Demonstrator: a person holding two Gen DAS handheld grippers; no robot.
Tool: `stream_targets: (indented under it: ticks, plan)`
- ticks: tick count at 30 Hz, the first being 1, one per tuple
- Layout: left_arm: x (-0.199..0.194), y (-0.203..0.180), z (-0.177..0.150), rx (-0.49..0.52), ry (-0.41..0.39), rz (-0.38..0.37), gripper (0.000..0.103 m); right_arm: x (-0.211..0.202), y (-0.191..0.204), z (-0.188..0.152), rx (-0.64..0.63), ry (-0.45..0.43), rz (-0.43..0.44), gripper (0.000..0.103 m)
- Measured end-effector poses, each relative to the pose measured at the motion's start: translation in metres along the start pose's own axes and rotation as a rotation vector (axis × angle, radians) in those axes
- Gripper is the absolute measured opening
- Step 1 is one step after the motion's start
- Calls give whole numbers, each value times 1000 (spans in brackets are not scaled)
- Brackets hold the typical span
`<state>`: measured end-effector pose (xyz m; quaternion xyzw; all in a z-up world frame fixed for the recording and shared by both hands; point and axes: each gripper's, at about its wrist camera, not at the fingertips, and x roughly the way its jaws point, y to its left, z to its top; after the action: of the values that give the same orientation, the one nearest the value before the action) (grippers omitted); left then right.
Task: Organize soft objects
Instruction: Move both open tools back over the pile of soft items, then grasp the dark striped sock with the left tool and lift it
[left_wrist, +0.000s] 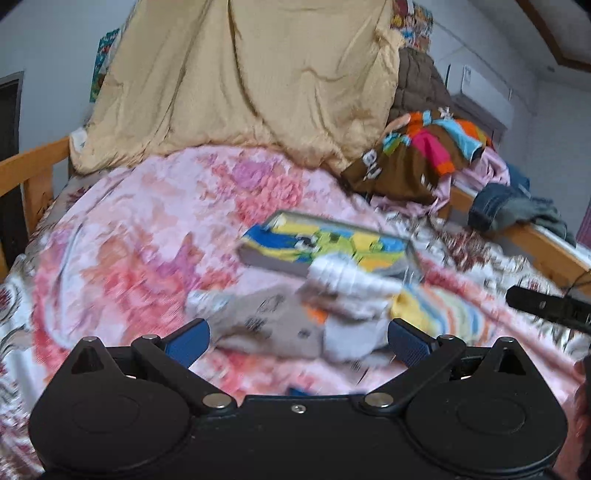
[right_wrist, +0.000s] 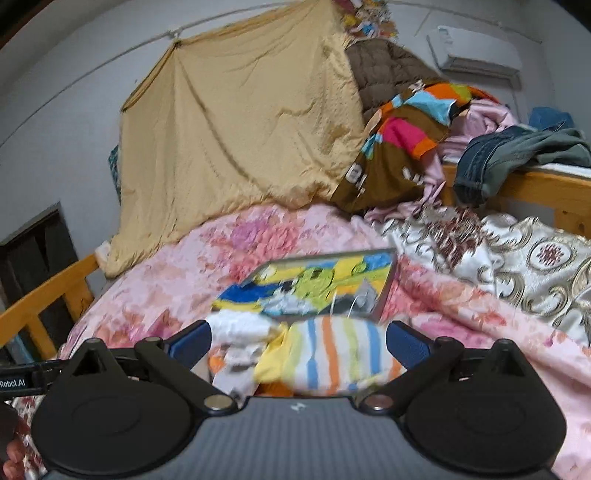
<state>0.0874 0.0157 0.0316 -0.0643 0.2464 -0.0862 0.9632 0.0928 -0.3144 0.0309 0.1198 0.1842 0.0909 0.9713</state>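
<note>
A small pile of socks lies on the pink floral bedspread (left_wrist: 147, 229). It holds a grey patterned sock (left_wrist: 269, 321), a white sock (left_wrist: 343, 277) and a striped sock (left_wrist: 443, 314). My left gripper (left_wrist: 297, 338) is open just in front of the grey sock, touching nothing. My right gripper (right_wrist: 299, 341) is open with the striped sock (right_wrist: 332, 354) lying between its fingers; the white sock (right_wrist: 240, 326) is to its left. A flat colourful box (right_wrist: 317, 288) lies just behind the pile; it also shows in the left wrist view (left_wrist: 325, 243).
A yellow blanket (right_wrist: 240, 129) hangs at the head of the bed. Heaped clothes (right_wrist: 406, 129) and jeans (right_wrist: 517, 155) lie at the right over a wooden rail (right_wrist: 535, 195). A wooden rail (left_wrist: 33, 166) runs along the left. The right gripper's body (left_wrist: 546, 306) shows at the left view's edge.
</note>
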Motion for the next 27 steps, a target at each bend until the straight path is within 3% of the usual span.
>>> stream_targets:
  ticks: [8,16,22,27]
  plan:
    - [-3,28,-17,-81,73,-25,102,-3,37,-25,-125,109,65,103]
    - [9,7,-31,43,153,-85,102,7,71,-46,-290,212,4,103]
    - [19,-9,-41,139,214,-126,102,21,54,-41,-183,284,-9,103]
    - [31,-12,-44,153,277,-145,102,35,40,-42,-99,382,-19,103]
